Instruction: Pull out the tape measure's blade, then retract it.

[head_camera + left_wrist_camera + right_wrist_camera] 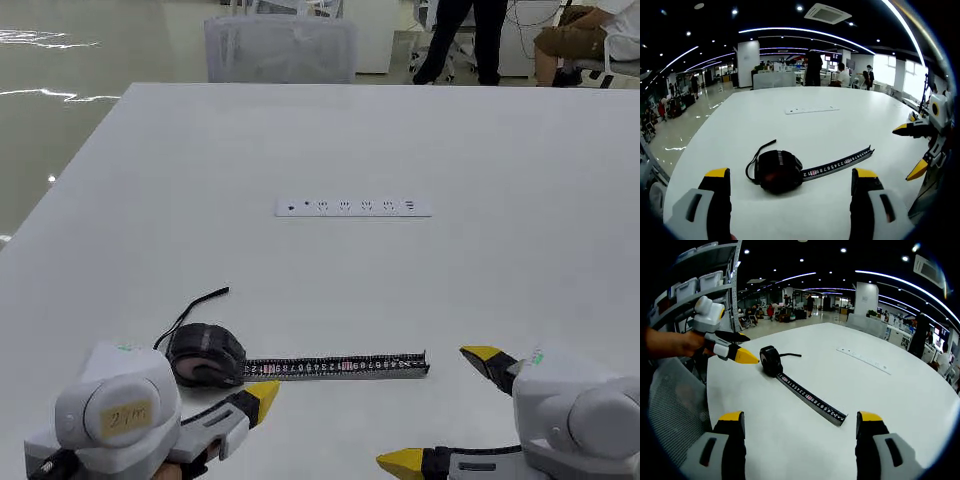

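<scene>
A black tape measure (205, 354) (778, 170) (771, 359) lies on the white table (340, 150), its black blade (340, 366) (840, 163) (810, 398) pulled out flat to the right. A black wrist strap (190, 307) trails from the case. My left gripper (240, 420) (790, 182) hovers open just in front of the case, touching nothing. My right gripper (445, 410) (800, 425) stands open near the blade's hooked end (425, 362) (838, 417), apart from it. Nothing is held.
A white power strip (352, 207) (811, 109) (863, 359) lies mid-table, beyond the tape. A grey chair (280, 47) stands at the far edge. People are behind it at the back right (470, 35).
</scene>
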A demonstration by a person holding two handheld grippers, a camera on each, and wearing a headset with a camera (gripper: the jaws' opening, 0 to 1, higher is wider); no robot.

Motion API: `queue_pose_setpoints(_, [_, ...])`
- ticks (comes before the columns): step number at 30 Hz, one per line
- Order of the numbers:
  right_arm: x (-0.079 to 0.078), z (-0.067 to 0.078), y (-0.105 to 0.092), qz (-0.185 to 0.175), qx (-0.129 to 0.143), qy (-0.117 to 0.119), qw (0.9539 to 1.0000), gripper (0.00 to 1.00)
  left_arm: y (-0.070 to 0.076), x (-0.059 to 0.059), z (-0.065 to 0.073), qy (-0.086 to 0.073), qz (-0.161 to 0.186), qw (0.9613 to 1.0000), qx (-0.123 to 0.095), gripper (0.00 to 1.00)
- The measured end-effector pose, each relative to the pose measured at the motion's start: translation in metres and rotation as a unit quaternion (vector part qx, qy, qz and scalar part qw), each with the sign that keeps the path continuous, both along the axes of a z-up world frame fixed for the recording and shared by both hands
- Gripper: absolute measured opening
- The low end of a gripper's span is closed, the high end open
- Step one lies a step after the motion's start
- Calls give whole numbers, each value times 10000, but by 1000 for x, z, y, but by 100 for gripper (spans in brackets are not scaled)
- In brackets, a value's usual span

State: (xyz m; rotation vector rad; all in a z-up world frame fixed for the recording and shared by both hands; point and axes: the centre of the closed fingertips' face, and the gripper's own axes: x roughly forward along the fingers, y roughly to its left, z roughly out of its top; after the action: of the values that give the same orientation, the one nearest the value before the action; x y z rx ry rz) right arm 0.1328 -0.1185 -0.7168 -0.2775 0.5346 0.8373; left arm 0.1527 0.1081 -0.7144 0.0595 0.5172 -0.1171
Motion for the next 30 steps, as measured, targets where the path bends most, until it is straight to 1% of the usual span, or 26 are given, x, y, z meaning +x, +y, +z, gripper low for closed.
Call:
queue_pose_setpoints(2, [2, -1, 0, 86, -8, 17, 10000, 94, 2, 2, -2, -17, 37, 10000, -4, 99])
queue_pose_setpoints(3, [3, -3, 0, 157, -35, 35, 9999, 93, 1, 2, 0, -11, 74, 10000, -41, 99])
queue_pose_setpoints(5, [4, -4, 0, 306, -63, 31, 9995, 91, 3, 4, -3, 6, 119, 9999, -56, 99])
queue_pose_setpoints(8, [8, -9, -2, 433, -86, 76, 9990, 87, 5, 5, -9, 83, 176, 9998, 59, 99])
queue_pose_setpoints(10, [10, -11, -3, 592, -106, 21, 9982, 84, 6, 8, -12, 107, 239, 9997, 8, 99])
queue_pose_setpoints(12, [11, -11, -3, 639, -93, 50, 9979, 84, 6, 9, -12, 117, 274, 9996, 11, 99])
queue_pose_setpoints(13, [12, -12, -3, 703, -108, 24, 9975, 84, 5, 11, -13, 124, 270, 9996, 21, 99])
queue_pose_setpoints(16, [15, -18, -4, 840, -173, 76, 9963, 82, 5, 14, -18, 157, 282, 9995, -36, 99])
queue_pose_setpoints(19, [16, -24, -4, 1088, -262, 82, 9937, 78, 5, 18, -20, 172, 288, 9994, -29, 99])
queue_pose_setpoints(21, [17, -28, -5, 1267, -373, 66, 9912, 78, 6, 20, -20, 172, 303, 9994, -8, 99])
queue_pose_setpoints(22, [17, -28, -5, 1316, -386, 70, 9905, 77, 7, 21, -20, 156, 317, 9994, 20, 99])
queue_pose_setpoints(23, [18, -29, -5, 1393, -408, 46, 9894, 77, 5, 23, -19, 107, 319, 9994, 36, 99])
queue_pose_setpoints(25, [19, -33, -5, 1517, -475, 76, 9872, 76, 5, 25, -20, 77, 319, 9995, 22, 99])
queue_pose_setpoints(28, [21, -36, -6, 1662, -541, 63, 9846, 75, 6, 28, -22, 91, 340, 9994, 32, 99])
queue_pose_setpoints(30, [23, -35, -6, 1719, -532, 54, 9837, 73, 5, 28, -20, 91, 348, 9993, 52, 99])
